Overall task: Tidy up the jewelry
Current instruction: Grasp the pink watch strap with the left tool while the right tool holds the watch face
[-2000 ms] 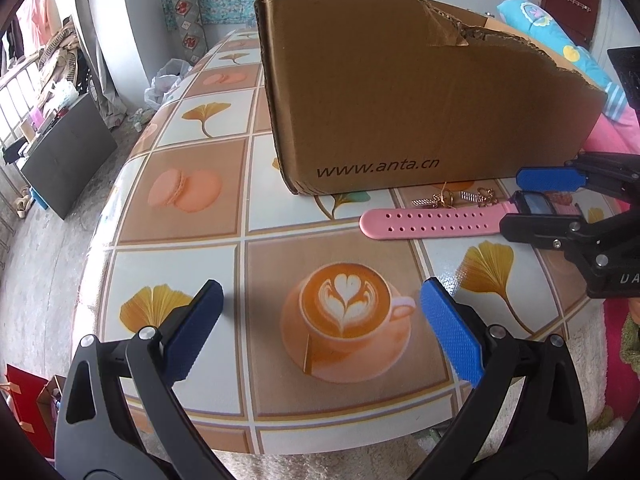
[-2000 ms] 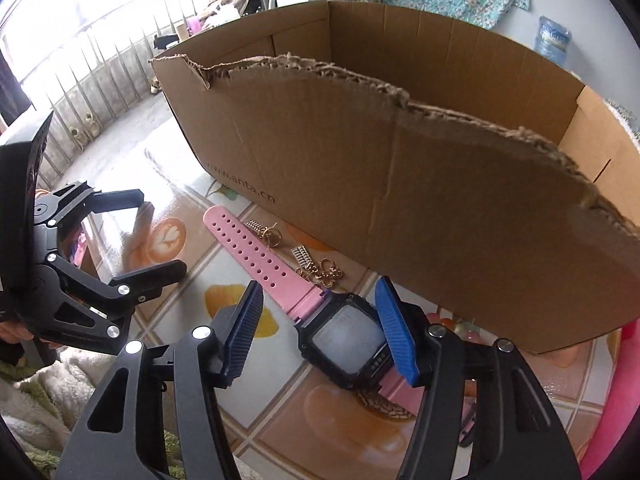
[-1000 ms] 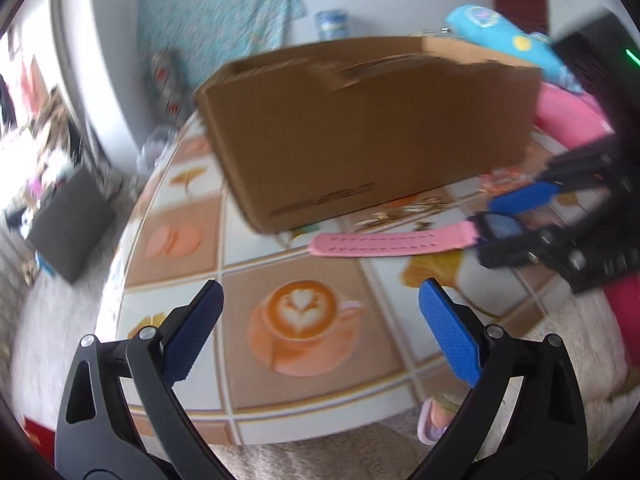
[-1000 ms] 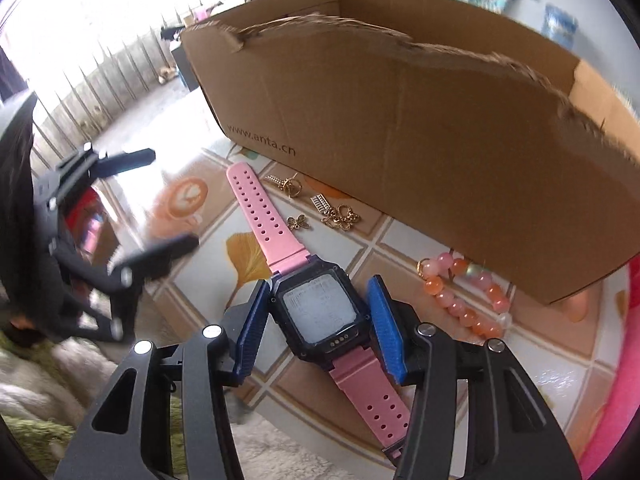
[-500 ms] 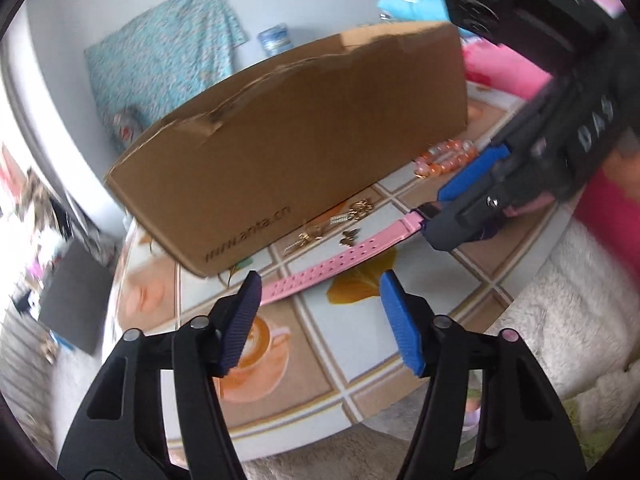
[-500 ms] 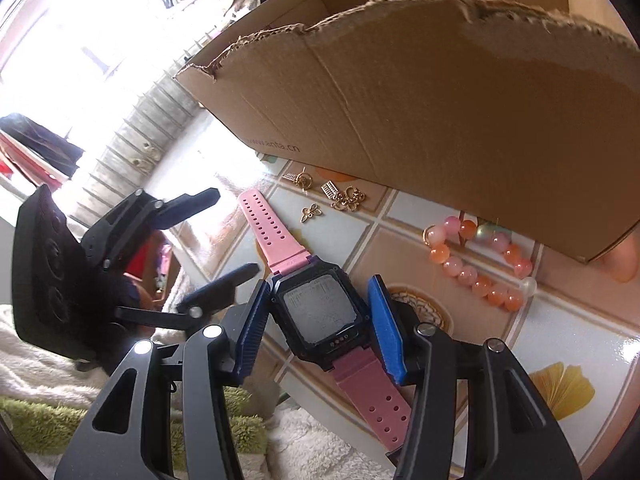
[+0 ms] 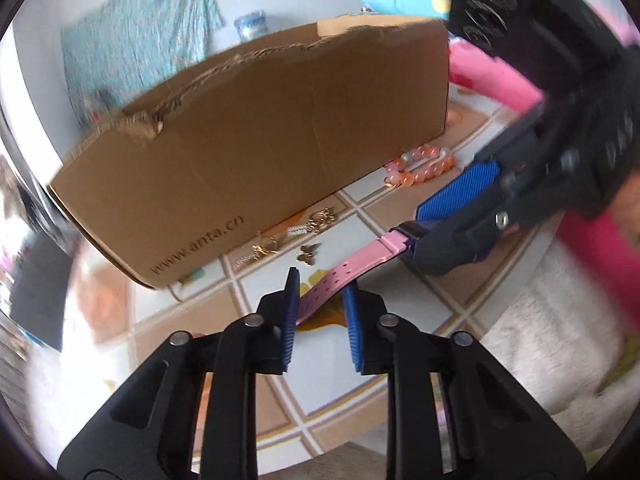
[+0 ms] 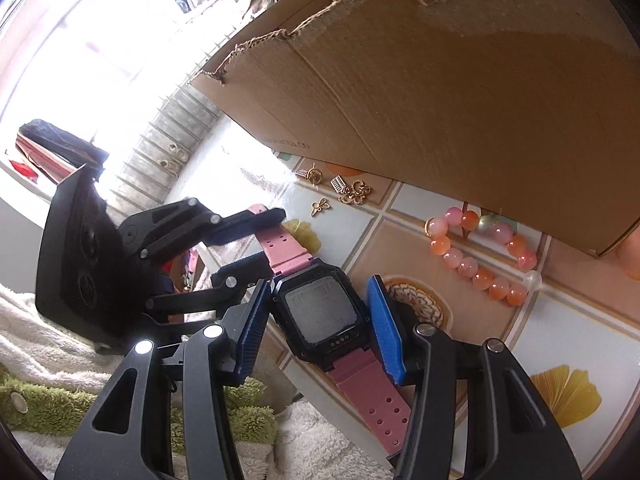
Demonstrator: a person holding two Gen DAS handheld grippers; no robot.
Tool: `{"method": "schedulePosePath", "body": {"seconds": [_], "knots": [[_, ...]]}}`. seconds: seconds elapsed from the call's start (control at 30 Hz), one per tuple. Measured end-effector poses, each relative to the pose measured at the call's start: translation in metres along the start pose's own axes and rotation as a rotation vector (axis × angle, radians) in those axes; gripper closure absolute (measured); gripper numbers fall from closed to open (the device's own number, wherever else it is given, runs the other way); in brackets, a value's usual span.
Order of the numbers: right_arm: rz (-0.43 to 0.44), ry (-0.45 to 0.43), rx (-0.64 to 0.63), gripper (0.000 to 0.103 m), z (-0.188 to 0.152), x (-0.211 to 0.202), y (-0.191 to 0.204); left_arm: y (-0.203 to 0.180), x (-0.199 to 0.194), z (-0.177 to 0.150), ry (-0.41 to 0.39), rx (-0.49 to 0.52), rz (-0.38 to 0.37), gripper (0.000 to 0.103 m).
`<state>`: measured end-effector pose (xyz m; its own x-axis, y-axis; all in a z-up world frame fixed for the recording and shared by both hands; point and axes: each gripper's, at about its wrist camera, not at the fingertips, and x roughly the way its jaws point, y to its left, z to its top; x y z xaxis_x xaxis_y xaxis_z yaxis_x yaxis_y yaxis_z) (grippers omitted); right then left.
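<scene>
The right tongs (image 8: 318, 326) are clamped on the black square case of a pink-strapped digital watch (image 8: 320, 312), ribbed blue pads pressed against both sides of the case. The left tongs (image 7: 320, 312) are nearly closed around the free end of the perforated pink strap (image 7: 320, 294), though whether the pads actually pinch it I cannot tell. The watch lies partly past the edge of the glossy tile-patterned desk (image 8: 500, 344), near fleecy white fabric (image 8: 312, 448). At twelve o'clock of the watch stands a torn corrugated cardboard box (image 7: 256, 152). The right wrist view alone shows the watch's grey display. Both views show the orange-and-pink bead bracelet (image 8: 480, 260) against the box base at two o'clock and small gold charms (image 8: 348, 192) at twelve o'clock.
</scene>
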<state>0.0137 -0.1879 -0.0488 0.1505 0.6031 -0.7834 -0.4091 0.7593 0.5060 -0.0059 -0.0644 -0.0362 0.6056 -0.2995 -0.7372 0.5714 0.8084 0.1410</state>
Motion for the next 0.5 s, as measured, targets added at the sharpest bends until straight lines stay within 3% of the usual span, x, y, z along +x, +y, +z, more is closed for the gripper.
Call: {"method": "schedulePosePath", "body": {"seconds": [0.17, 0.33, 0.5], "knots": [[-0.052, -0.023, -0.013, 0.05, -0.007, -0.008, 0.002, 0.039, 0.005, 0.005, 0.063, -0.238, -0.202, 0.086], [-0.152, -0.032, -0.088, 0.049, -0.017, -0.011, 0.018, 0.062, 0.013, 0.007, 0.099, -0.338, -0.28, 0.088], [-0.307, -0.028, -0.197, 0.049, -0.027, -0.007, 0.039, 0.054, 0.006, -0.003, 0.11, -0.375, -0.304, 0.088]]}}
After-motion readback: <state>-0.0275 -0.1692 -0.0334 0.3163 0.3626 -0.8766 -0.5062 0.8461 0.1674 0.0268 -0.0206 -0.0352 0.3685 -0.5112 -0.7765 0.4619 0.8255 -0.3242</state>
